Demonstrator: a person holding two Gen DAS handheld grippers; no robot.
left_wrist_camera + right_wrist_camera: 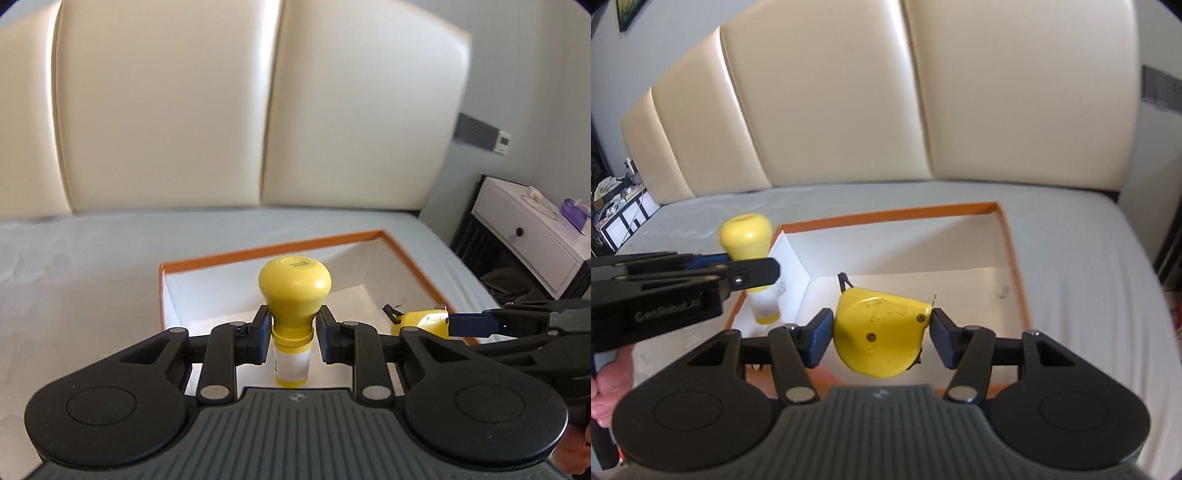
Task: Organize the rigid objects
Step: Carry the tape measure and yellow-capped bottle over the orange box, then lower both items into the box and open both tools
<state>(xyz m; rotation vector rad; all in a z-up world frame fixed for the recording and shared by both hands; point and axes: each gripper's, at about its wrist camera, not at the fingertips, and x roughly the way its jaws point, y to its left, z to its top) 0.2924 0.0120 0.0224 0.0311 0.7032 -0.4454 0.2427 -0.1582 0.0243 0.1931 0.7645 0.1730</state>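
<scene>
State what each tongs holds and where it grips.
Left tongs clamp the yellow-capped bottle at the cap's narrow neck. Right tongs squeeze the yellow tape measure across its case's two opposite edges.

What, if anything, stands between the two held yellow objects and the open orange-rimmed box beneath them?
Nothing visible. The left gripper holds the yellow bottle and the right gripper holds the yellow tape measure, both over the box. The box has no lid on it, and the part of its white floor in view is bare.
</scene>
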